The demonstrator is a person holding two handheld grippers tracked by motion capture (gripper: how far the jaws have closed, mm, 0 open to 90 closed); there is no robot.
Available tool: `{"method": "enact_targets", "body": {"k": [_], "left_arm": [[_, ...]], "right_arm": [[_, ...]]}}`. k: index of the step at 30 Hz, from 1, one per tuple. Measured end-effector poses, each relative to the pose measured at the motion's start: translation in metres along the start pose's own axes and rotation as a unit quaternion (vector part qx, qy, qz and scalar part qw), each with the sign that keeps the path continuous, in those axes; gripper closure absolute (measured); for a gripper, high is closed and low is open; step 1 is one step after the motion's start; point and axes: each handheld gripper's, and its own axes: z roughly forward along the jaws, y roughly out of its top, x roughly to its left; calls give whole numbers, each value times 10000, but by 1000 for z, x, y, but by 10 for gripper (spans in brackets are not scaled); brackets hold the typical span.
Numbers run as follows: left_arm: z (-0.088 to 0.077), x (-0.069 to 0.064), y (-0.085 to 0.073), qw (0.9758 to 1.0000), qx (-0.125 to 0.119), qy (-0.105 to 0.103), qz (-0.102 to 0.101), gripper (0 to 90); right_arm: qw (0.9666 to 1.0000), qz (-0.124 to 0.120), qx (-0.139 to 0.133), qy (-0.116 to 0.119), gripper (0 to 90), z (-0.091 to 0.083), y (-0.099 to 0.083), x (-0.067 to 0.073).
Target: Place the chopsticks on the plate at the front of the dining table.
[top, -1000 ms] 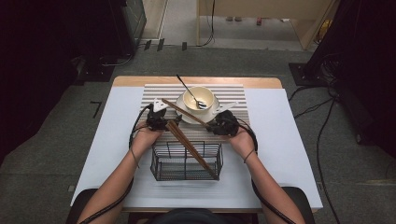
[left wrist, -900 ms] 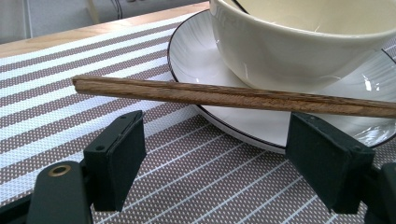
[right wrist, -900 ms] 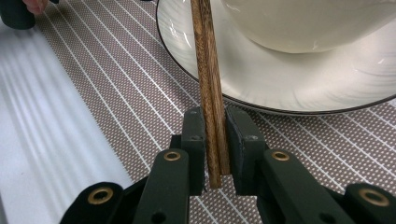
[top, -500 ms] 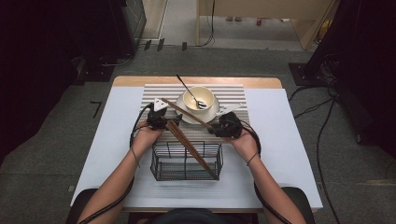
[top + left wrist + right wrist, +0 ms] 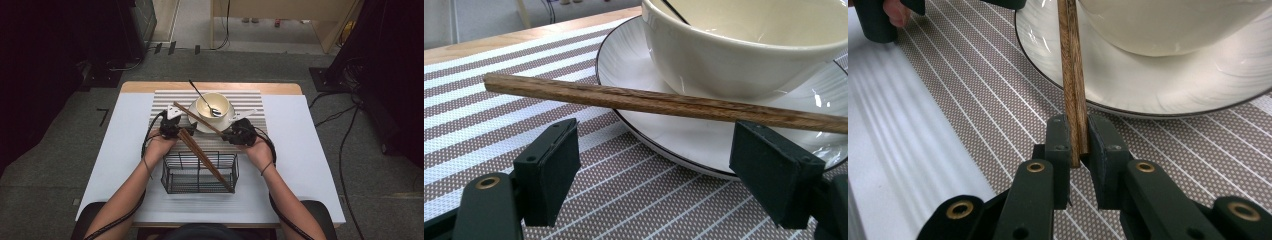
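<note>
A cream bowl with a metal spoon in it stands on a white plate on a striped mat. One wooden chopstick lies slanted across the plate's near rim. My right gripper is shut on that chopstick's near end; its jaws have just been closing on it. My left gripper is open just short of the chopstick's other end, with nothing between its pads. In the high view the left gripper and right gripper face each other before the bowl.
A black wire basket stands near the table's front edge between the forearms, and more brown chopsticks lean out of it toward the left gripper. White table surface lies to both sides of the mat.
</note>
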Motion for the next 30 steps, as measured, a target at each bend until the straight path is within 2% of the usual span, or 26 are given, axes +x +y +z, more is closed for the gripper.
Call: {"method": "enact_targets", "body": {"k": [5, 7, 13, 17, 30], "left_arm": [[3, -3, -1, 10000, 12, 1, 23, 207], [4, -3, -1, 10000, 14, 10, 24, 207], [6, -4, 0, 10000, -1, 21, 39, 207], [7, -5, -1, 10000, 11, 30, 49, 207], [8, -5, -2, 10000, 23, 50, 83, 209]], "right_arm": [[10000, 20, -25, 11, 776, 2, 0, 0], [9999, -47, -124, 44, 725, 0, 0, 0], [9992, -196, -243, 231, 661, 0, -2, 1], [9989, -257, -290, 267, 625, 2, -3, 2], [9978, -426, -232, 441, 566, 11, 1, 15]]}}
